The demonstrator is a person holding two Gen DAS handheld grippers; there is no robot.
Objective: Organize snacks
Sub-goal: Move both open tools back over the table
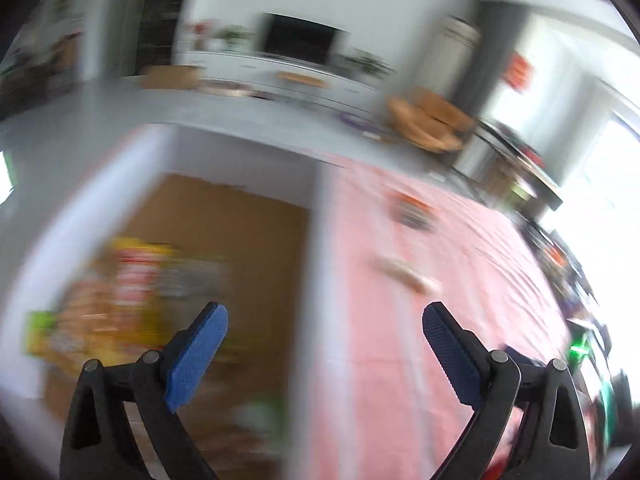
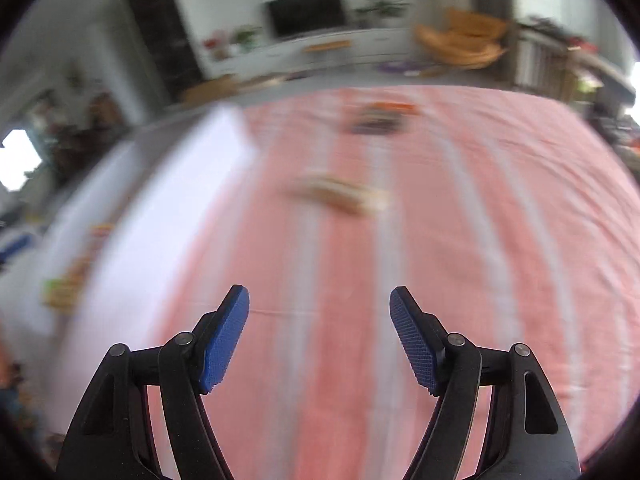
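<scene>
Both views are motion-blurred. My left gripper [image 1: 325, 314] is open with nothing between its blue pads; it hovers over the right wall of a white box with a cardboard bottom [image 1: 316, 216]. Several colourful snack packs [image 1: 132, 280] lie inside the box. On the pink striped cloth [image 1: 460, 300] rest a tan snack bar [image 1: 408, 274] and a dark-and-orange pack [image 1: 412, 210]. My right gripper [image 2: 319, 298] is open and empty above the cloth. The tan snack bar [image 2: 344, 196] lies ahead of it, the dark-and-orange pack [image 2: 380, 116] farther off, and the white box [image 2: 168, 200] stands to the left.
A wicker basket [image 1: 432, 120] and a television [image 1: 298, 38] on a white cabinet stand in the room behind. Dark clutter [image 1: 560, 264] lines the cloth's right edge. Beyond the cloth, the wicker basket [image 2: 460, 44] is visible again.
</scene>
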